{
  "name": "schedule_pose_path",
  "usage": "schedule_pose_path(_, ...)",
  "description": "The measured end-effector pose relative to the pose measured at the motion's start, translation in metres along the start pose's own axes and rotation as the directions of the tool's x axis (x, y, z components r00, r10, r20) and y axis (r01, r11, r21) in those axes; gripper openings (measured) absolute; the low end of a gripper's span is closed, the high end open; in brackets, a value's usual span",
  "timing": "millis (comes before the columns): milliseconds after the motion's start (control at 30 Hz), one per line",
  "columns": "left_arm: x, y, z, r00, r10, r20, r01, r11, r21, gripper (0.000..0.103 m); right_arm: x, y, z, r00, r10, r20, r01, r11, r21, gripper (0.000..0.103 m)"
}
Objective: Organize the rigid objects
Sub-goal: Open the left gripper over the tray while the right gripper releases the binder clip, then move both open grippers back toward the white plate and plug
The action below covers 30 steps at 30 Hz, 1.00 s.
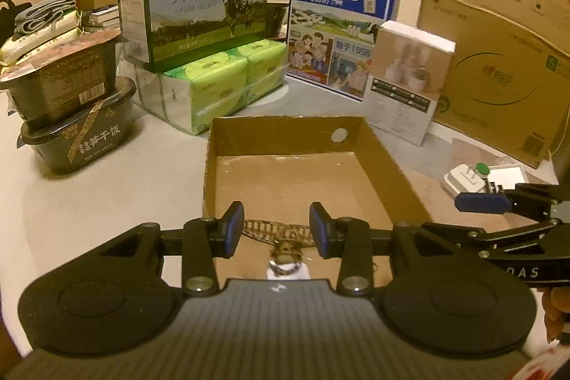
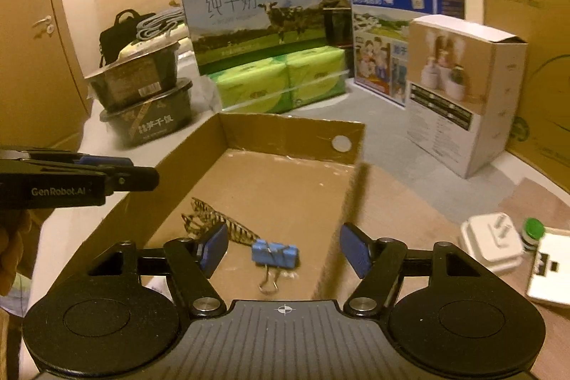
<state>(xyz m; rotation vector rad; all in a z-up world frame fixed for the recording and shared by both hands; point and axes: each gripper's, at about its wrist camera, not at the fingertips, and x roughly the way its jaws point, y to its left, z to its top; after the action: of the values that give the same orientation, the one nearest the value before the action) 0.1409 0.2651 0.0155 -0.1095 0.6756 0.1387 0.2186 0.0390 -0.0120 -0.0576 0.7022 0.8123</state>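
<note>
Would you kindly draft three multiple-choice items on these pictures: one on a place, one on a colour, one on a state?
1. Where does the binder clip lie?
A. inside the cardboard tray
B. on the tissue pack
C. on the white charger

2. What colour is the clip's body?
A. green
B. blue
C. red

3. How does the right hand-held gripper stand?
A. shut on the clip
B. shut on the charger
C. open, holding nothing

Answers:
1 A: the clip rests on the tray floor beside a patterned hair clip.
2 B: its body shows blue, with wire handles.
3 C: its fingers stand apart, with nothing gripped between them.
</note>
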Motion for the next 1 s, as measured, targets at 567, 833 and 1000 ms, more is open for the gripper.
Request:
schedule_pose_path(567, -0.087, -0.070, -0.031, 0.998, -0.048, 0.041, 0.050, 0.997, -0.063, 0.036, -0.113, -0.004, -0.047, 0.995, -0.098, 0.004, 0.097, 0.994, 0.053, 0.069)
schedule_pose_path(833, -0.105, -0.097, -0.058, 0.998, -0.068, 0.008, 0.069, 0.993, -0.095, 0.036, -0.150, -0.022, -0.066, 0.987, -0.160, -0.003, 0.160, 0.983, 0.092, 0.069)
schedule_pose_path(1000, -0.108, -0.109, -0.070, 0.997, -0.075, -0.015, 0.073, 0.993, -0.095, 0.036, -0.165, -0.034, -0.075, 0.982, -0.190, -0.011, 0.190, 0.974, 0.122, 0.069)
